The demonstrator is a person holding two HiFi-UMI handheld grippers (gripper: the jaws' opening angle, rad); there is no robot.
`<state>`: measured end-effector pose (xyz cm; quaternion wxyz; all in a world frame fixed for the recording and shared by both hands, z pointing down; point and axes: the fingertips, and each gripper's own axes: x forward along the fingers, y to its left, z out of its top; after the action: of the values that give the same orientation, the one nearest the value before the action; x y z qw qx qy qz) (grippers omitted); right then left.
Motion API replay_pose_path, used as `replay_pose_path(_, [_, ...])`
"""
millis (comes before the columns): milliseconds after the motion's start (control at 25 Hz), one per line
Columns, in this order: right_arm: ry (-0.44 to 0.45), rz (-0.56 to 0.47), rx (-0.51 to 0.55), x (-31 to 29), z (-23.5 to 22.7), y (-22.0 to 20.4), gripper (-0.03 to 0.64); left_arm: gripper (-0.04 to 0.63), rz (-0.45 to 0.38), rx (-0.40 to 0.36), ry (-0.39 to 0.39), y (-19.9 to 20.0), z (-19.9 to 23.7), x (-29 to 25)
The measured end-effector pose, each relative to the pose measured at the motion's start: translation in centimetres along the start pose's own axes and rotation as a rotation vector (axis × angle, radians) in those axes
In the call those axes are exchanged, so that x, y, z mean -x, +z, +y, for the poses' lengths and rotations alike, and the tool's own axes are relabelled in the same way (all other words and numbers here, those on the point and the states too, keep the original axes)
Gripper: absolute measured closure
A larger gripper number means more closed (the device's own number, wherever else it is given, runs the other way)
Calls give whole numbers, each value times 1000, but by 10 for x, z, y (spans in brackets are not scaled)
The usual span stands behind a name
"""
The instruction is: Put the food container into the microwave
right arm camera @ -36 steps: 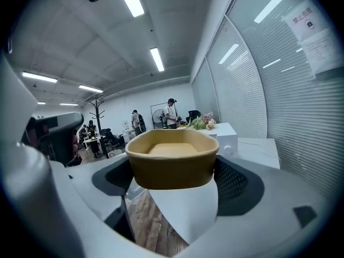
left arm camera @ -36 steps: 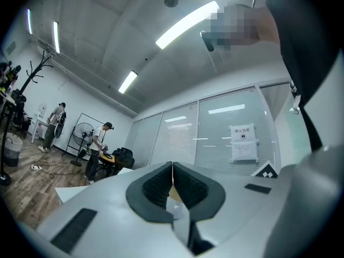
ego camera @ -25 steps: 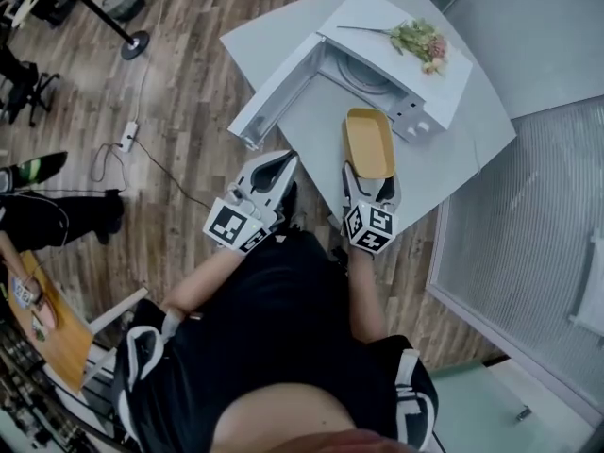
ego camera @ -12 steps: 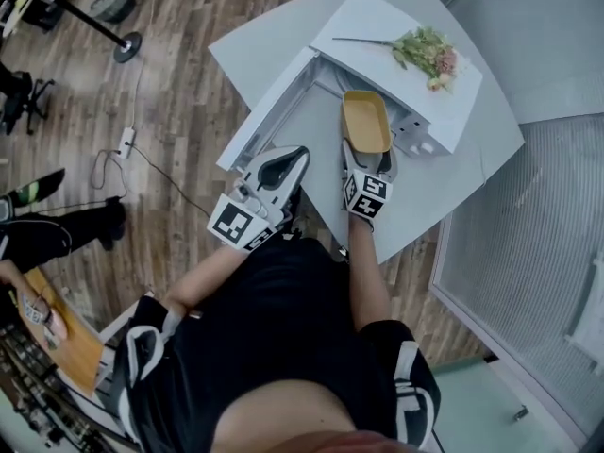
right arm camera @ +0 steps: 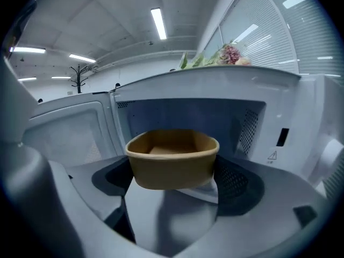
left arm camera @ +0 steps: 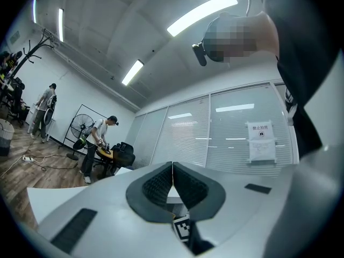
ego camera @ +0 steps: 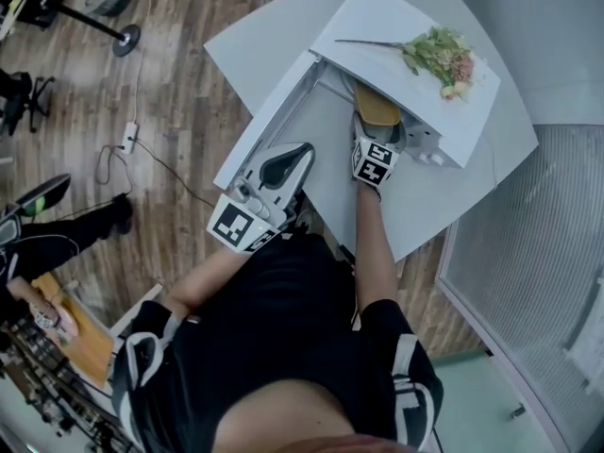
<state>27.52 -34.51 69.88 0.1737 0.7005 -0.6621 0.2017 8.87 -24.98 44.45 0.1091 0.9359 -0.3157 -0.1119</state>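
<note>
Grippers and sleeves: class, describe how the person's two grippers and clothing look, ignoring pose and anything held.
Both are white, rounded shells. The left gripper has a dark oval patch on top; its fingers carry dark ribbed pads. The right gripper looks alike. Each ends in a cube of black-and-white square markers. The person wears a black short-sleeved top with white shoulder trim.

R hand-held gripper (ego camera: pixel 377 138): arm outstretched, clamped on container (right arm camera: pixel 172 157); L hand-held gripper (ego camera: pixel 294 156): near torso, jaws together.

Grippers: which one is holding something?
The right gripper, shut on the food container at the microwave opening; the left gripper is shut on nothing.
</note>
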Motion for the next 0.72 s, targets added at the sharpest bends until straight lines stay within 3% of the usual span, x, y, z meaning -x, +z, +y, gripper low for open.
replay_pose_path(720, [-43, 64, -3, -89, -26, -7, 133, 571, 52, 35, 9, -15, 30, -9])
